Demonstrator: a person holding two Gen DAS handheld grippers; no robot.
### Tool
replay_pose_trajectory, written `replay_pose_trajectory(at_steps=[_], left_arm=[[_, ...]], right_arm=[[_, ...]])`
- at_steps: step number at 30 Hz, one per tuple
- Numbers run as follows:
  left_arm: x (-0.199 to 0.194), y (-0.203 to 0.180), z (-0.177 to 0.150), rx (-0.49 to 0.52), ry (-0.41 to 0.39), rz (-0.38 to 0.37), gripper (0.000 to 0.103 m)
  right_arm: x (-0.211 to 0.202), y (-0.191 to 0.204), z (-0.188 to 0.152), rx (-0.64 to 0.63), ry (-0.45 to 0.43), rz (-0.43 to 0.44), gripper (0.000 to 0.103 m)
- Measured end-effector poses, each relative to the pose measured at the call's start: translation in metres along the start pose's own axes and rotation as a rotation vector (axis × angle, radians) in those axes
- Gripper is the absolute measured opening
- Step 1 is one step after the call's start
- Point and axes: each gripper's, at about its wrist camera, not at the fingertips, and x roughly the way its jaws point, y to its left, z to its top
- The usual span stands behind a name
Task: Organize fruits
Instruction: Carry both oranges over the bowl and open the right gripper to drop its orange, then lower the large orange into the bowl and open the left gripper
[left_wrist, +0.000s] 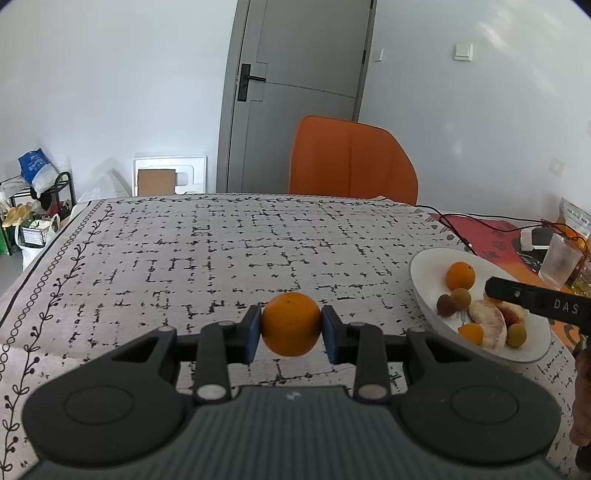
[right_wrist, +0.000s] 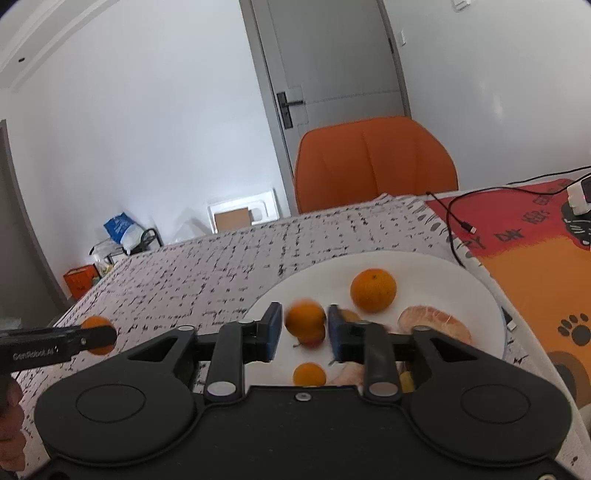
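My left gripper (left_wrist: 291, 325) is shut on an orange (left_wrist: 291, 324) and holds it above the patterned tablecloth, left of the white plate (left_wrist: 424, 266). The plate holds another orange (left_wrist: 460, 275), a peeled pomelo piece (left_wrist: 487, 321), small round fruits and a small orange (left_wrist: 471, 332). In the right wrist view my right gripper (right_wrist: 304, 326) hovers over the plate (right_wrist: 461, 273), jaws open, with a blurred small orange (right_wrist: 306, 318) between the pads, not touching them. The left gripper's orange (right_wrist: 96, 334) shows at the far left.
An orange chair (left_wrist: 351, 162) stands behind the table, before a grey door. A plastic cup (left_wrist: 559, 260), a black cable (right_wrist: 452, 210), a white charger (right_wrist: 578, 197) and packets lie on the red-orange cloth at the right. The tablecloth (left_wrist: 221, 251) spreads left of the plate.
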Motion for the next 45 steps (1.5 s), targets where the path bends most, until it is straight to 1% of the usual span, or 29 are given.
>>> replay_pose_trajectory(at_steps=[1,3,5,7,19,33,36,39,41,44,45], left_arm=[[0.000,-0.002,0.001,0.002,-0.001,-0.003,0.033],[0.000,-0.005,0.002,0.006,-0.004,-0.010,0.033],[0.001,-0.010,0.003,0.012,-0.004,-0.018,0.033],[0.002,-0.015,0.004,0.020,-0.005,-0.029,0.033],[0.012,-0.051,0.007,0.063,-0.006,-0.100,0.033],[0.025,-0.101,0.017,0.128,-0.013,-0.184,0.033],[0.029,-0.109,0.019,0.145,-0.013,-0.191,0.033],[0.030,-0.115,0.023,0.157,-0.009,-0.200,0.034],[0.028,-0.117,0.025,0.160,-0.021,-0.194,0.037],[0.025,-0.115,0.026,0.151,-0.029,-0.183,0.040],[0.024,-0.113,0.026,0.146,-0.026,-0.178,0.043]], right_arm=[[-0.001,-0.001,0.000,0.000,-0.002,-0.001,0.041],[-0.004,-0.003,-0.001,0.001,-0.006,0.001,0.044],[-0.007,-0.006,-0.004,0.003,-0.005,0.000,0.051],[-0.011,-0.010,-0.007,0.012,-0.001,-0.005,0.053],[-0.033,-0.030,-0.014,0.041,-0.002,-0.018,0.055],[-0.045,-0.047,-0.017,0.069,-0.013,-0.034,0.056],[-0.049,-0.050,-0.017,0.077,-0.016,-0.037,0.056],[-0.053,-0.052,-0.017,0.079,-0.027,-0.043,0.061],[-0.054,-0.055,-0.018,0.085,-0.029,-0.048,0.062],[-0.053,-0.057,-0.019,0.098,-0.024,-0.047,0.062],[-0.052,-0.057,-0.019,0.098,-0.024,-0.044,0.062]])
